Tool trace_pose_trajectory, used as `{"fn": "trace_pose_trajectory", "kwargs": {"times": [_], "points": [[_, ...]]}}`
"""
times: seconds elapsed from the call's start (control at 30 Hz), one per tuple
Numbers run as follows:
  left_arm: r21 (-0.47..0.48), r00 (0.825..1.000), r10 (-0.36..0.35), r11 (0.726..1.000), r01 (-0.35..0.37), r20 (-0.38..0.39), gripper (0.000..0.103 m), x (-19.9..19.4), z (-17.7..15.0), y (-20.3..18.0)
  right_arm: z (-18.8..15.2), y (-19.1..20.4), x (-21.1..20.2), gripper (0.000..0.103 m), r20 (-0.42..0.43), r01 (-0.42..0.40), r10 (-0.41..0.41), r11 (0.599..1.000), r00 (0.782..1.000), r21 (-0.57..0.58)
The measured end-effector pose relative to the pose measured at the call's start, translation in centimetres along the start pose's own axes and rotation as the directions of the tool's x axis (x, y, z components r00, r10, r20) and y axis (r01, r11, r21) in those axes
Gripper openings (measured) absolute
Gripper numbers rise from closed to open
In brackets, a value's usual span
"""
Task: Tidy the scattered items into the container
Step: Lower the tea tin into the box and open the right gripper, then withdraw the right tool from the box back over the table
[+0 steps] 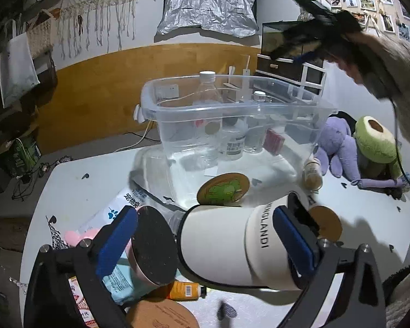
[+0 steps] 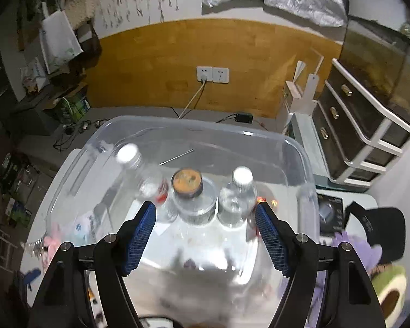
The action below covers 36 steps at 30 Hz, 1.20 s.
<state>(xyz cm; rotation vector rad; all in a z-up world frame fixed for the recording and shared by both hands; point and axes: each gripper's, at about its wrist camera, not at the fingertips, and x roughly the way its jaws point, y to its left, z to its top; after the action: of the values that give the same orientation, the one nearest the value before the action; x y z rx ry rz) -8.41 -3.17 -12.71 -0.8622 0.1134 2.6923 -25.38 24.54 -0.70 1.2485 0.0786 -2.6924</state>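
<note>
A white cup (image 1: pixel 221 246) with black lettering lies on its side on the white table (image 1: pixel 95 180), between the fingers of my left gripper (image 1: pixel 205 211). The jaws stand wide and open; the right pad (image 1: pixel 295 240) sits close against the cup's side. A pink cup with a dark round base (image 1: pixel 153 246) lies beside the left pad (image 1: pixel 117 240). Farther back stands the clear plastic bin (image 1: pixel 146 95), holding bottles, a jar and a pink block. My right gripper (image 2: pixel 205 209) hangs open and empty above the bin (image 2: pixel 205 125), over two bottles and a brown-lidded jar (image 2: pixel 187 181).
Around the bin lie a frog coaster (image 1: pixel 224 190), a small corked jar (image 1: pixel 313 175), a cork coaster (image 1: pixel 325 224), a purple plush (image 1: pixel 339 145) and a green plush (image 1: pixel 374 139). Near my left gripper are an orange tube (image 1: pixel 186 289) and packets. A dark drawer unit (image 2: pixel 363 125) stands at the right.
</note>
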Motion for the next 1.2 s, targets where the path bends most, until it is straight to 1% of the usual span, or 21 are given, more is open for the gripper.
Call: {"fn": "trace_pose_trajectory", "kwargs": {"times": [0.13,0.2,0.3,0.33,0.37,0.4,0.5,0.6,0.67,0.8,0.97,1.13,1.2], "points": [[-0.001,1.000,0.003,1.000,-0.003,-0.007,0.100,-0.7,0.0,-0.6,-3.4,0.5,-3.6,0.075,0.086,-0.004,0.001,0.999,0.996,0.035],[0.001,1.000,0.012,1.000,-0.012,-0.003,0.103,-1.3,-0.1,-0.9,-5.2,0.6,-5.4,0.075,0.130,-0.006,-0.002,0.998,0.991,0.061],[0.012,1.000,0.017,1.000,-0.017,-0.009,0.103,-2.0,-0.3,-1.6,-8.0,1.1,-8.3,0.075,0.222,0.010,-0.033,0.995,0.974,0.102],[0.016,1.000,0.018,1.000,-0.018,-0.012,0.103,-2.2,-0.4,-1.8,-8.9,1.4,-9.1,0.080,0.253,0.011,-0.037,0.995,0.967,0.104],[0.020,1.000,0.019,1.000,-0.019,-0.016,0.103,-2.4,-0.5,-2.1,-9.8,1.7,-9.9,0.089,0.282,0.010,-0.038,0.995,0.959,0.102],[0.025,1.000,0.020,1.000,-0.020,-0.019,0.103,-2.6,-0.5,-2.3,-10.7,2.0,-10.6,0.103,0.311,0.003,-0.034,0.995,0.950,0.099],[0.029,1.000,0.017,0.999,-0.016,-0.018,0.103,-3.4,-0.7,-2.9,-12.7,2.9,-11.7,0.103,0.365,-0.015,-0.020,0.996,0.931,0.091],[0.026,1.000,0.016,1.000,-0.016,-0.016,0.103,-4.3,-0.9,-3.5,-14.3,3.6,-12.2,0.103,0.372,-0.005,-0.029,0.996,0.928,0.091],[0.020,1.000,0.021,1.000,-0.021,-0.016,0.103,-4.8,-1.0,-3.8,-15.5,4.1,-12.4,0.103,0.364,0.018,-0.047,0.996,0.930,0.083],[0.006,0.999,0.036,0.999,-0.036,-0.018,0.103,-5.9,-1.1,-4.3,-17.8,5.2,-12.4,0.103,0.306,0.071,-0.085,0.996,0.948,0.057],[-0.004,0.999,0.049,0.999,-0.049,-0.018,0.103,-7.4,-1.2,-5.1,-20.7,5.6,-12.9,0.103,0.247,0.091,-0.103,0.994,0.964,0.061],[-0.023,0.998,0.062,0.998,-0.063,-0.025,0.103,-8.4,-1.8,-5.8,-23.6,5.5,-12.8,0.103,0.173,0.131,-0.139,0.990,0.975,0.055],[-0.033,0.997,0.066,0.997,-0.067,-0.031,0.103,-8.8,-2.1,-6.2,-24.5,5.1,-12.5,0.103,0.138,0.123,-0.132,0.990,0.982,0.074]]}}
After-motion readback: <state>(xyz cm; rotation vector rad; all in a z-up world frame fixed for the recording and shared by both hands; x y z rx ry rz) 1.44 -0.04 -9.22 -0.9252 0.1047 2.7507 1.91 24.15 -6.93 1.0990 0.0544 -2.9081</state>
